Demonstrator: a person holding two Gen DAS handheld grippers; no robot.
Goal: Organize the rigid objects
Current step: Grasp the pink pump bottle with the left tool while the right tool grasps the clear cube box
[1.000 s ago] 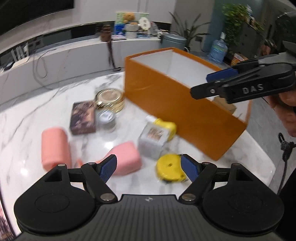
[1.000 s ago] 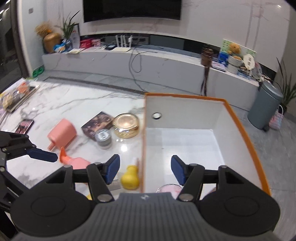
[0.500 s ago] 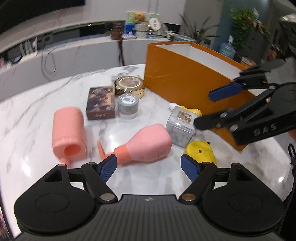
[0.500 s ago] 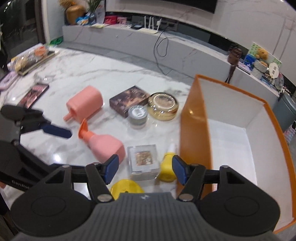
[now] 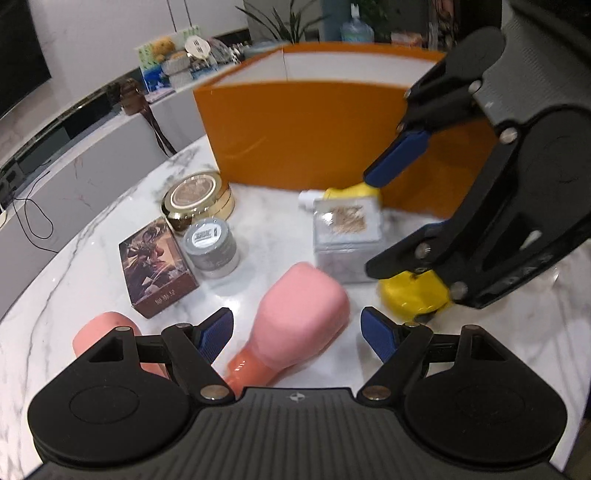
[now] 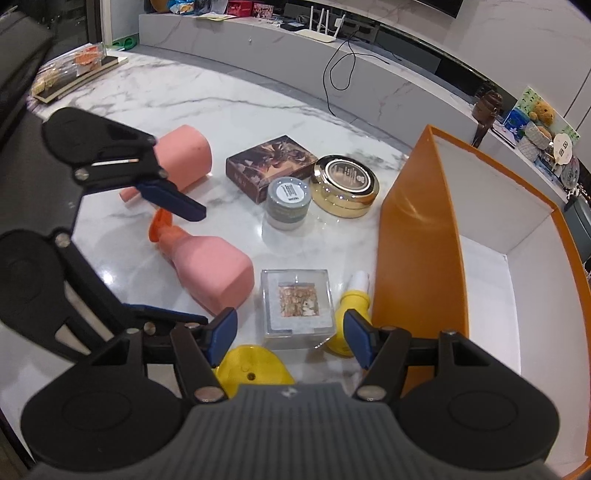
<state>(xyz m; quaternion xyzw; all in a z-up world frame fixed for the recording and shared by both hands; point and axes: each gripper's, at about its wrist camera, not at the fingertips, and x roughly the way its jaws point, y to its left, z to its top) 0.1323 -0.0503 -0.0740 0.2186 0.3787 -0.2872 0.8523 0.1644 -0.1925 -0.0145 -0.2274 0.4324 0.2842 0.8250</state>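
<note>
2 grippers are hovering over the table (image 6: 258,110), jaws apart and gripping nothing: the left gripper (image 5: 297,330) above the pink bottle (image 5: 295,314), the right gripper (image 6: 290,334) above the clear cube (image 6: 295,301). To the cube's right, the orange box (image 6: 417,236) is standing open.

Home living room: wall-mounted black television (image 5: 16,62), long low marble media console (image 6: 295,62), green potted plant (image 5: 284,26).
</note>
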